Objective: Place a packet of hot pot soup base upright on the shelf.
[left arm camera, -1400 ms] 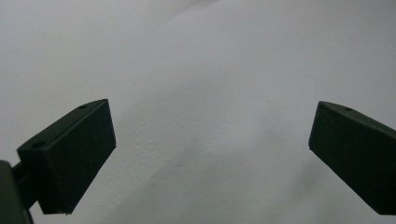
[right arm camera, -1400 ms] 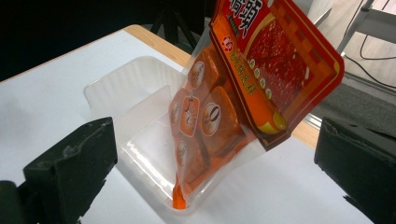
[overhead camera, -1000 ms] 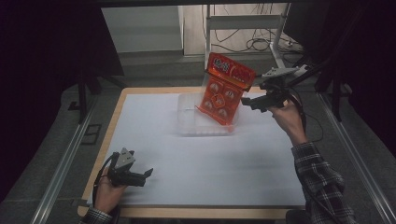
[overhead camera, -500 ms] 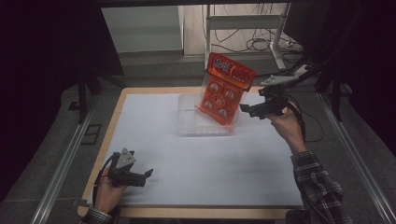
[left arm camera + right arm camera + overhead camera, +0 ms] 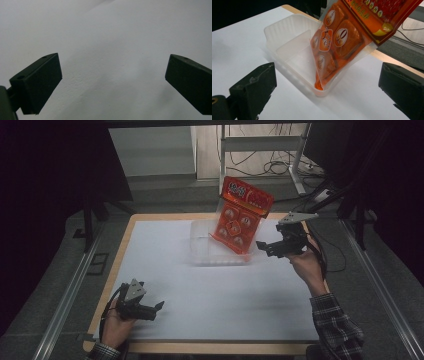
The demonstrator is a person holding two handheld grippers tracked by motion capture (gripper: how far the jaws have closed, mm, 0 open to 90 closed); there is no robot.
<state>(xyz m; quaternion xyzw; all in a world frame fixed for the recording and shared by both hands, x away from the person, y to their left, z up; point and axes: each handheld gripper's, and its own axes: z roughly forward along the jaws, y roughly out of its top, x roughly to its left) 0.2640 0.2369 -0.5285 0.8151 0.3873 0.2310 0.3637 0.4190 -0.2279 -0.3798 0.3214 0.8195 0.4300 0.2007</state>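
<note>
**Inspector A:** Starting at the left. The left gripper [image 5: 156, 308] sits low at the near left of the desk [image 5: 165, 270], in the person's left hand [image 5: 116, 329]. In the left gripper view its jaws stand wide apart with only bare white surface between them. They hold nothing.

**Inspector B:** Noted. Centre of the desk?

**Inspector A:** A clear plastic tray [image 5: 200, 245] at the far middle, with a low divider inside it. An orange snack packet [image 5: 241, 215] stands tilted in the tray's right compartment, its bottom corner down against the tray's near wall and its red top leaning up and out past the rim [image 5: 287, 22].

**Inspector B:** And the right side?

**Inspector A:** The right gripper [image 5: 264, 248] is held above the desk just right of the tray, close to the packet but apart from it. In the right gripper view its jaws gape wide, the packet [image 5: 337, 42] ahead of them, gripping nothing.
</note>
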